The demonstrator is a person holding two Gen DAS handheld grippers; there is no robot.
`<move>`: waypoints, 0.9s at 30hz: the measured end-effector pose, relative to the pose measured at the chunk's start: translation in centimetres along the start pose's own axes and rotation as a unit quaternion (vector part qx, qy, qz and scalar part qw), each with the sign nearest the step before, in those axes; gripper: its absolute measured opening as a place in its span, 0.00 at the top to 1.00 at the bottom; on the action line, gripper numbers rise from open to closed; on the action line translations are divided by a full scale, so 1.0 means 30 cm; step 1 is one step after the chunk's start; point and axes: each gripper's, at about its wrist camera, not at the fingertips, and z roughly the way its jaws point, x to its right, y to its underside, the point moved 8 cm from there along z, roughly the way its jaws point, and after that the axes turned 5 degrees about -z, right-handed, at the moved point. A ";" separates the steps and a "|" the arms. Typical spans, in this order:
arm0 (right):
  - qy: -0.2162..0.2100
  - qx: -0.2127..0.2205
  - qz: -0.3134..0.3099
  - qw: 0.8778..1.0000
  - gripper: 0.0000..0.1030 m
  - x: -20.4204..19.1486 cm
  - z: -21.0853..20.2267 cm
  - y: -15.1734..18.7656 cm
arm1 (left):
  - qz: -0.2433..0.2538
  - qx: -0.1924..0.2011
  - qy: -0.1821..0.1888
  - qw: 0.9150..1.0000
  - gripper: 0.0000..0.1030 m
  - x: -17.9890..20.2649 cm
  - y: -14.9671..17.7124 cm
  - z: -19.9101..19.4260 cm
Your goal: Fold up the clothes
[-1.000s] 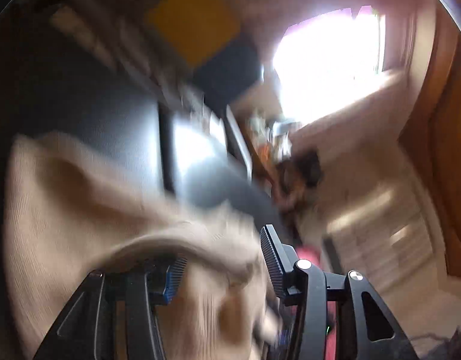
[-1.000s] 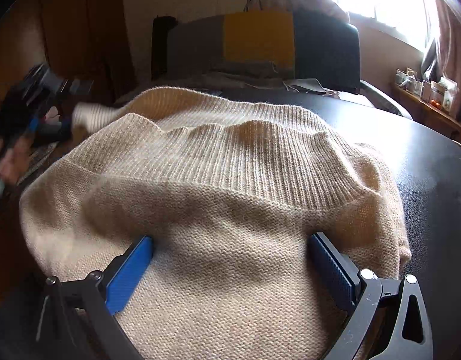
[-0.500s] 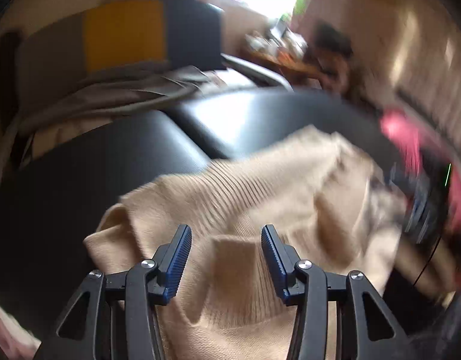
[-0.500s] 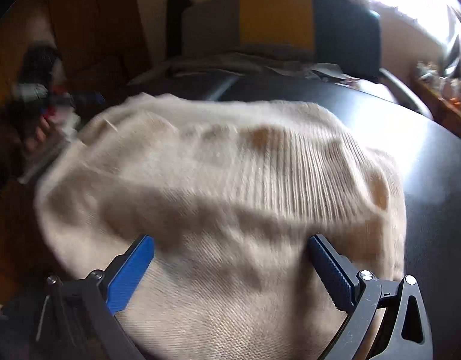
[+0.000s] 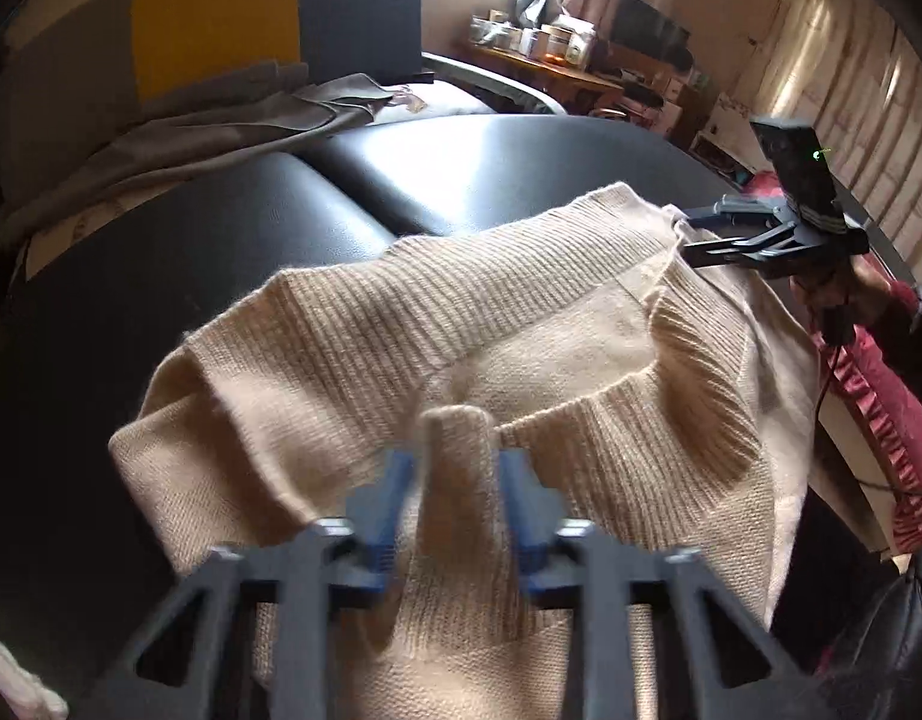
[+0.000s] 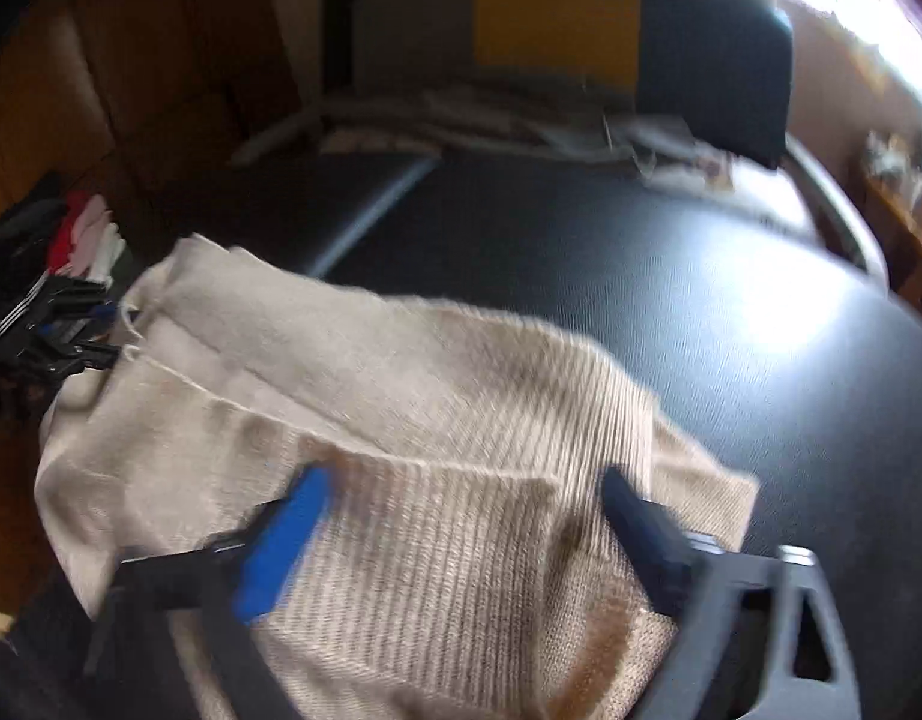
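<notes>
A beige knitted sweater (image 5: 521,324) lies bunched on the black table (image 5: 221,228). My left gripper (image 5: 455,468) is shut on a raised fold of the sweater (image 5: 458,438) at its near edge. In the right wrist view the sweater (image 6: 401,408) lies between the jaws of my right gripper (image 6: 467,516), which stand wide apart over the ribbed part. The right gripper also shows in the left wrist view (image 5: 761,234), at the sweater's far right edge. The left gripper shows in the right wrist view (image 6: 59,330), at the sweater's left edge.
A chair with a yellow and dark back (image 5: 221,30) stands behind the table, with grey cloth (image 5: 209,120) draped on it. A cluttered shelf (image 5: 545,42) is at the back. A pile of clothes (image 6: 77,228) lies at the left. A pink sleeve (image 5: 881,384) is at the right.
My left gripper has closed on a fold of the sweater. The right gripper has shifted, stays open, and the sweater has slid left in its view.
</notes>
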 end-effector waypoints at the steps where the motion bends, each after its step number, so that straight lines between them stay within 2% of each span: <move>1: 0.001 -0.007 0.007 1.000 0.73 0.007 0.007 0.009 | -0.005 0.006 -0.002 1.000 0.92 -0.005 0.002 -0.007; 6: 0.028 0.002 0.004 1.000 0.83 0.000 -0.041 0.023 | -0.055 0.057 -0.002 0.997 0.94 -0.032 -0.024 -0.060; 12: 0.068 0.046 -0.013 0.997 0.87 -0.001 -0.151 -0.024 | -0.143 0.146 0.001 0.979 0.95 -0.108 -0.095 -0.181; 13: 0.075 0.051 -0.012 0.996 0.87 0.008 -0.165 -0.035 | -0.157 0.152 -0.008 0.976 0.95 -0.132 -0.111 -0.175; 16: 0.098 0.059 0.020 0.993 0.90 0.089 -0.157 -0.059 | -0.168 0.146 -0.017 0.975 0.95 -0.156 -0.107 -0.141; 19: 0.118 0.039 0.065 0.990 0.90 0.188 -0.101 -0.016 | -0.177 0.138 -0.024 0.974 0.95 -0.174 -0.097 -0.106; 21: 0.083 0.041 0.101 0.991 0.90 0.206 -0.075 0.009 | -0.183 0.132 -0.029 0.974 0.95 -0.187 -0.091 -0.083; 24: -0.004 0.081 0.131 0.988 0.88 0.168 -0.108 0.021 | -0.191 0.124 -0.036 0.973 0.95 -0.205 -0.081 -0.048; 25: -0.016 0.081 0.124 0.989 0.81 0.151 -0.111 0.016 | -0.194 0.121 -0.038 0.973 0.95 -0.211 -0.077 -0.036; 26: -0.025 0.080 0.117 0.990 0.70 0.134 -0.111 0.011 | -0.193 0.118 -0.042 0.973 0.95 -0.213 -0.072 -0.036; 27: -0.023 0.074 0.107 0.991 0.63 0.125 -0.103 0.007 | -0.192 0.115 -0.045 0.974 0.94 -0.215 -0.068 -0.036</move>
